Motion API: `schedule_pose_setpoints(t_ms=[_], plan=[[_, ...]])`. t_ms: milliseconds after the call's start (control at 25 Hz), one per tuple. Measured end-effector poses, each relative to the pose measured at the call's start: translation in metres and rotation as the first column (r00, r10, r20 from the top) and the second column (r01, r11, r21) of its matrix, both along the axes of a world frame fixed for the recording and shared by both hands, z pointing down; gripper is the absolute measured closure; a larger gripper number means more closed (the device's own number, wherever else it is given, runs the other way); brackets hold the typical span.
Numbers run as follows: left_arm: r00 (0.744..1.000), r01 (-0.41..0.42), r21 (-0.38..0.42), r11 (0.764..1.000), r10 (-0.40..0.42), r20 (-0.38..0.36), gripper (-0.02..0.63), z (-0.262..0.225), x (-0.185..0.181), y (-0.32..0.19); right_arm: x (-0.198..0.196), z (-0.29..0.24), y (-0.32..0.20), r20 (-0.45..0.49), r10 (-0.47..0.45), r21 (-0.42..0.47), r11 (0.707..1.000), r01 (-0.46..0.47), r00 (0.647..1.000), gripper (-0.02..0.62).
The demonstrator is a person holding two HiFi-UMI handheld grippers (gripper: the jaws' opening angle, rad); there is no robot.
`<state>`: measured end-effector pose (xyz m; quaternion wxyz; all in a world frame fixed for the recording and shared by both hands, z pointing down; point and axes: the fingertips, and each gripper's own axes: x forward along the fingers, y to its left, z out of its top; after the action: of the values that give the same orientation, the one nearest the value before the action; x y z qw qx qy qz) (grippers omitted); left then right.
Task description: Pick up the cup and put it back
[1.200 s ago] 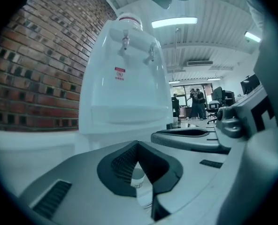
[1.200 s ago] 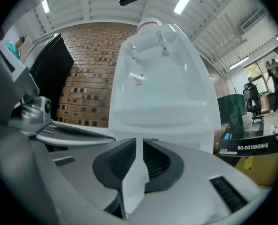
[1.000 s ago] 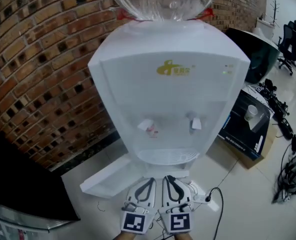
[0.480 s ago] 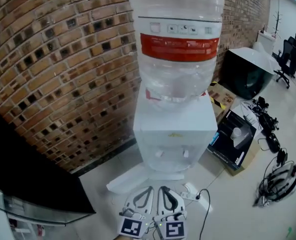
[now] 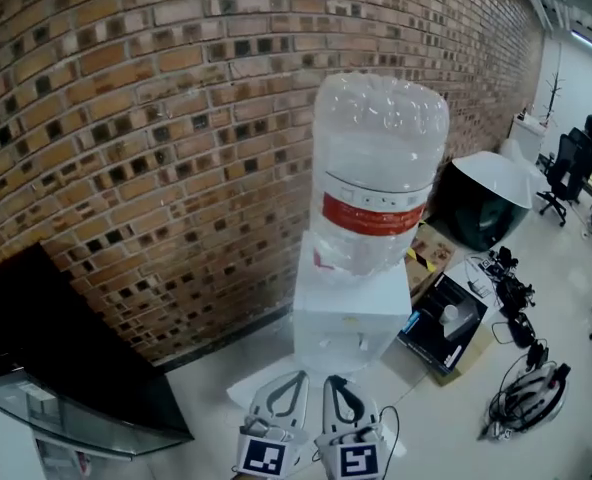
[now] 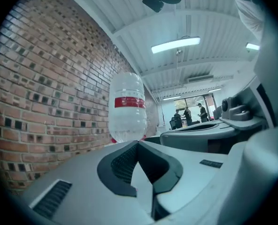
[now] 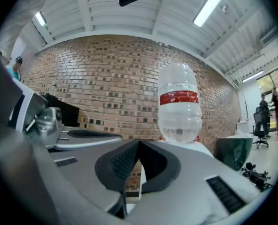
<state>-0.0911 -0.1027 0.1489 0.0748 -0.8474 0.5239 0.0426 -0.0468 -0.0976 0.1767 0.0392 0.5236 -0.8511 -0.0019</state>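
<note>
Brick wall [image 5: 156,118] fills the background, with pale tiled floor [image 5: 446,418] below it. The cup [image 5: 455,316] stands on top of a black box [image 5: 431,340], near the middle of its lid. It is small and white, and too small in the head view to show more. The box lies on the floor just to the right of a white water dispenser [image 5: 348,320], which carries a big clear bottle [image 5: 378,168] with a red band. The dispenser stands between the cup and the two grippers. A white panel [image 5: 248,388] lies on the floor at the dispenser's left foot, and a dark glass-topped cabinet [image 5: 66,368] stands against the wall further left. Tangled cables [image 5: 524,400] lie on the floor right of the box, and a dark rounded shell [image 5: 486,206] stands behind it.

The left gripper [image 5: 298,378] and right gripper [image 5: 332,381] sit side by side at the lower edge, well away from the cup. Each has its jaws clenched together with nothing between them, touching nothing.
</note>
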Motion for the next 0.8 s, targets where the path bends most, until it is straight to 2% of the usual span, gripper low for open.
schedule_pose_setpoints(t_ms=[120,360,600,800], plan=[[0.999,-0.029,0.058,0.998,0.031,-0.02,0.606,-0.034,-0.002,0.008,0.003,-0.034,0.006,0.009,0.018,0.029,0.999,-0.018,1.0,0.591],[0.996,-0.083,0.085,0.993,0.084,-0.012,0.606,-0.06,-0.004,0.033,0.004,-0.07,0.03,0.001,0.025,0.053,0.998,-0.025,1.0,0.591],[0.998,-0.061,0.069,0.996,0.062,-0.023,0.606,-0.067,0.002,0.069,0.009,-0.072,0.066,0.018,-0.02,0.02,1.0,0.02,1.0,0.592],[0.998,-0.054,0.075,0.996,0.055,-0.017,0.606,-0.076,0.029,0.118,0.034,-0.076,0.113,0.05,-0.039,-0.004,0.999,0.039,0.998,0.592]])
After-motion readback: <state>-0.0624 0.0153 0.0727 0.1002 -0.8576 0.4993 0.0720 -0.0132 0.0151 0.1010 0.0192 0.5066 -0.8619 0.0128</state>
